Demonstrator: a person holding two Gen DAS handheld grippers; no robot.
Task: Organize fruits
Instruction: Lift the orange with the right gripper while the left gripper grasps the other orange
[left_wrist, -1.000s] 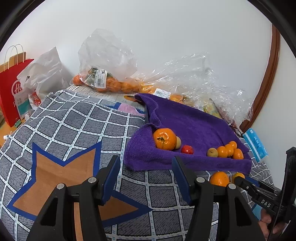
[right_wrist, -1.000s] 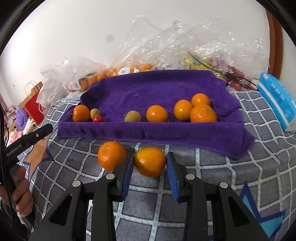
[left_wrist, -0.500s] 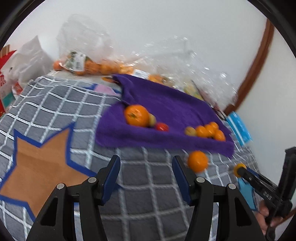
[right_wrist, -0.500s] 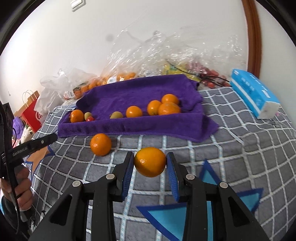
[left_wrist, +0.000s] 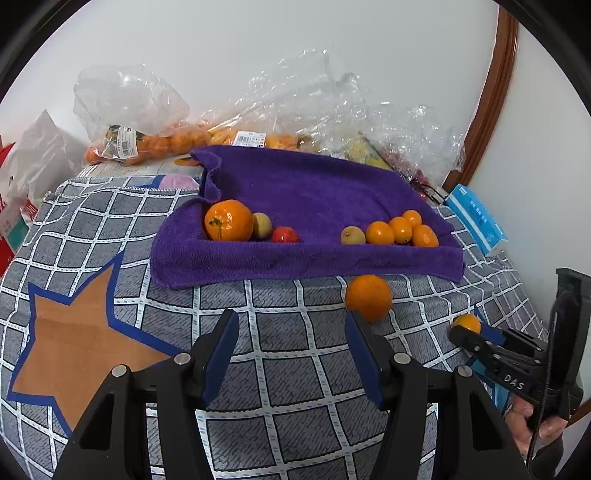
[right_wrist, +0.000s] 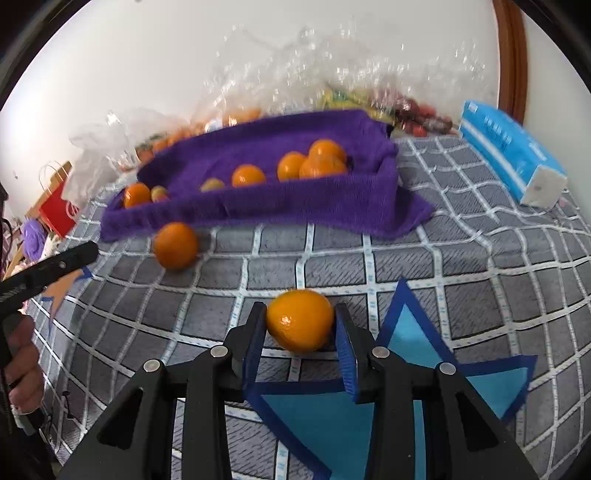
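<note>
Orange (right_wrist: 300, 325) between right gripper (right_wrist: 300, 345) jaws, above checked cloth (right_wrist: 424, 266); purple towel (right_wrist: 280, 206) beyond.

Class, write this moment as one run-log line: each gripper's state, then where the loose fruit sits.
right gripper: shut on mandarin | left gripper: open, empty | loose orange: on checked cloth, before purple towel

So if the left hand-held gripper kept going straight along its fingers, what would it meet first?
Most likely the checked blanket, since the left hand-held gripper points down at bare fabric. The loose orange sits just right of that line, near the right fingertip; depth is hard to judge, so it might get brushed.
</note>
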